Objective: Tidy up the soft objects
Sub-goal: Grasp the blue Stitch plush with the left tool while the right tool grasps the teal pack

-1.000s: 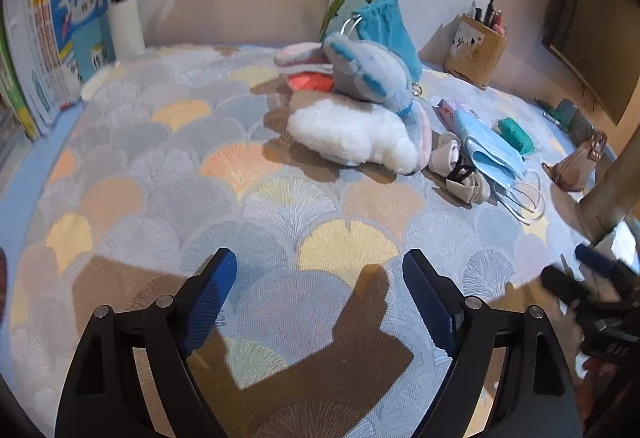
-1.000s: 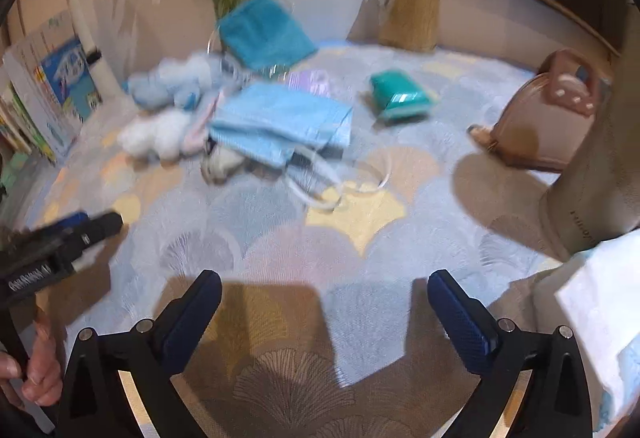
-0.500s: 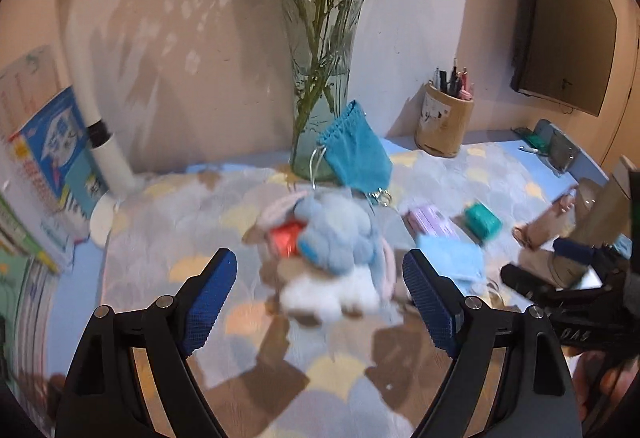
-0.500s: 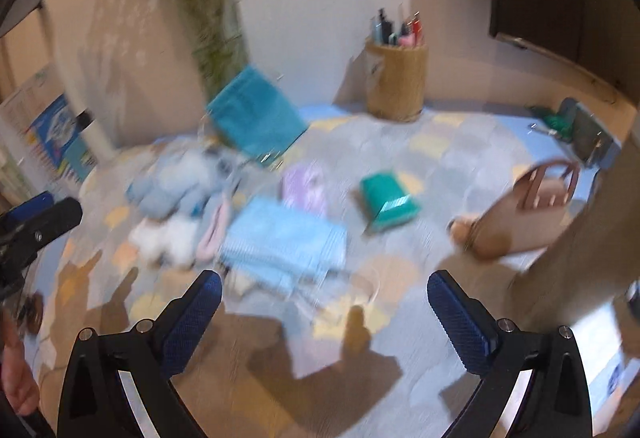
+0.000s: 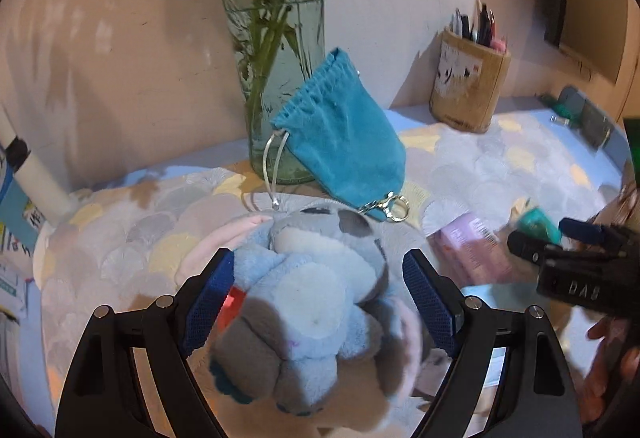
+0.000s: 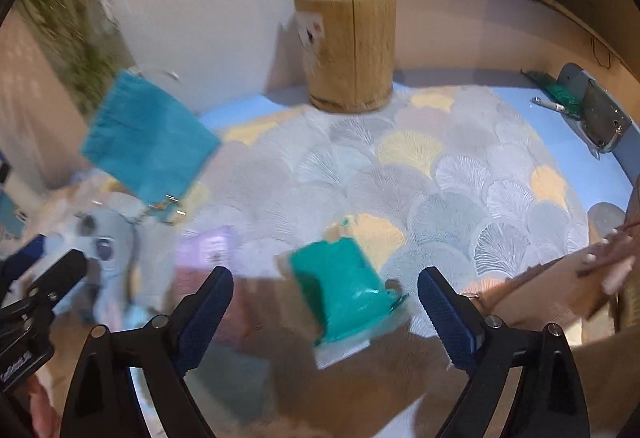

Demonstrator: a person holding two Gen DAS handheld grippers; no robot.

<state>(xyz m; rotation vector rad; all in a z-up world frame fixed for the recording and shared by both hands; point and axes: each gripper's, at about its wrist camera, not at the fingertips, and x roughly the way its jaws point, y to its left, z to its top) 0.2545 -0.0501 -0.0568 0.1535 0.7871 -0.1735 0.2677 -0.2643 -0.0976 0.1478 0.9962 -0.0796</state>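
Note:
A grey-blue plush toy (image 5: pixel 312 302) lies on the patterned mat (image 5: pixel 500 166), between the open jaws of my left gripper (image 5: pixel 318 302); the jaws stand on either side of it without clamping. The plush also shows blurred in the right wrist view (image 6: pixel 108 234). A teal drawstring pouch (image 5: pixel 344 142) leans on the glass vase (image 5: pixel 280 50) behind it. My right gripper (image 6: pixel 324 308) is open, its jaws on either side of a small teal packet (image 6: pixel 344 290). A lilac packet (image 5: pixel 472 242) lies to the right of the plush.
A wooden pen holder (image 6: pixel 348 46) stands at the back by the wall. A tan handbag (image 6: pixel 560 290) sits at the right. A white tube (image 5: pixel 28 166) leans at the far left. A dark case (image 6: pixel 596 114) lies at the mat's back right edge.
Both grippers moved forward and down towards the mat. The left one closed in on the plush toy, which now lies between its jaws. The right one came up to the teal packet.

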